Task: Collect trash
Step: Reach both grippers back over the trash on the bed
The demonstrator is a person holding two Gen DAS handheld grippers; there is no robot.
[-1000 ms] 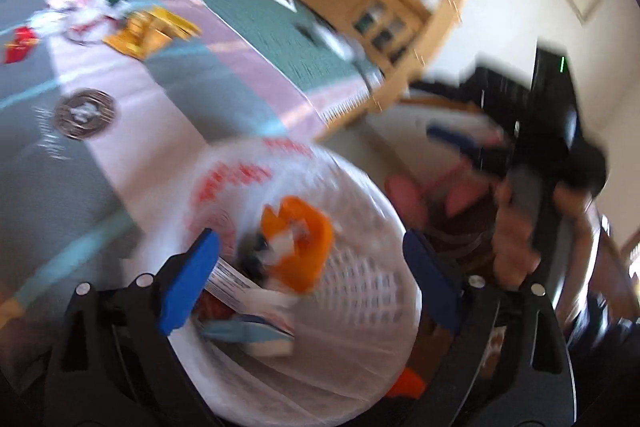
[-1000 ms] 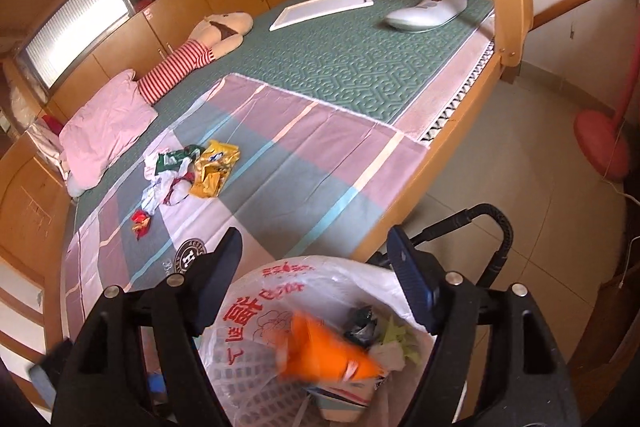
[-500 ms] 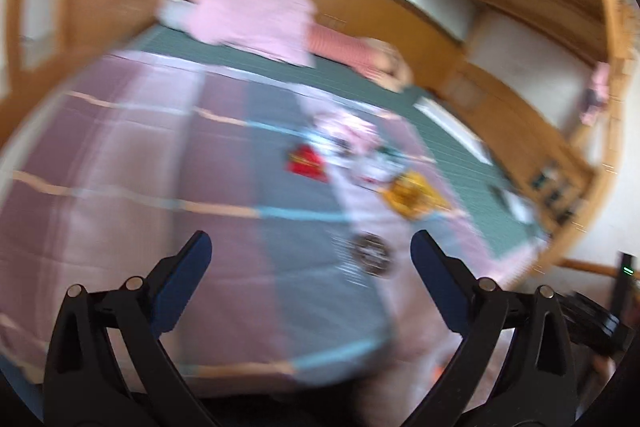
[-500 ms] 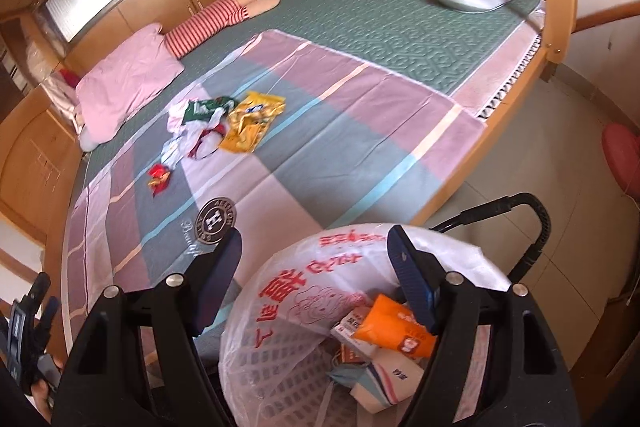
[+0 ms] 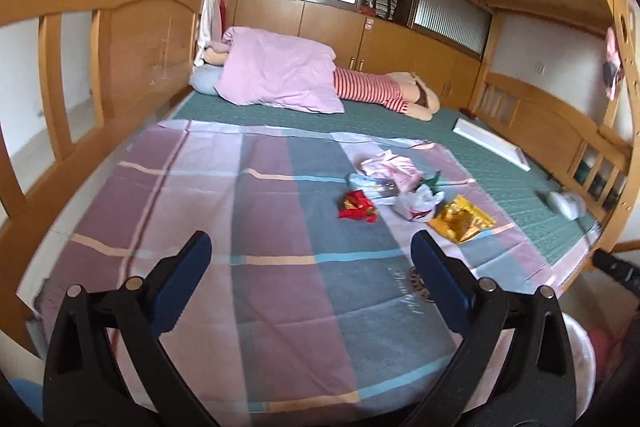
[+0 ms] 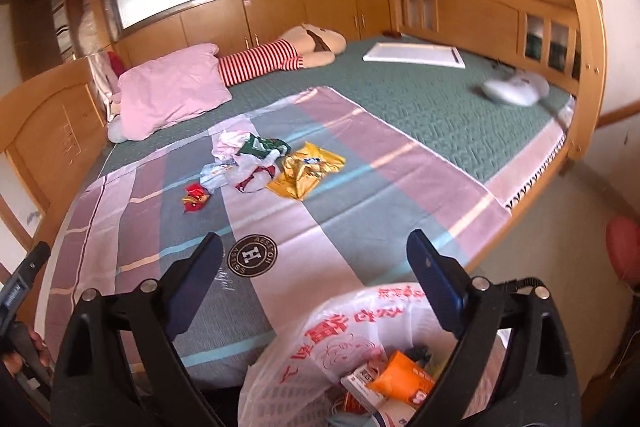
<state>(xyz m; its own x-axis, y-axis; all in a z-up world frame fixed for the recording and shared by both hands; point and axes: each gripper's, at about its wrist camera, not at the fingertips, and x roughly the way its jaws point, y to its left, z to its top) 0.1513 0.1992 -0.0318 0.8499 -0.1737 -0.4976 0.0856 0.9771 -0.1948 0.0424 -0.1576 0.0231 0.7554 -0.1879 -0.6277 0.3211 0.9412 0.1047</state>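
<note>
A loose heap of wrappers lies on the striped sheet (image 5: 280, 211): a red packet (image 5: 357, 205), a crumpled white bag (image 5: 416, 203), a gold foil pouch (image 5: 461, 218), all beyond the round logo (image 6: 252, 255). My left gripper (image 5: 312, 287) hangs spread and empty over the sheet. My right gripper (image 6: 316, 287), likewise unclenched, hovers above the lined trash basket (image 6: 320, 347) at the bedside.

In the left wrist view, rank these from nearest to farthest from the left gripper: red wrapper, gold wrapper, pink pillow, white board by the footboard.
1. red wrapper: ahead of the left gripper, slightly right, on the striped sheet.
2. gold wrapper: farther right on the sheet.
3. white board: far right on the green mat, near the footboard.
4. pink pillow: at the far end, left of centre.
The last two are close to call.
</note>
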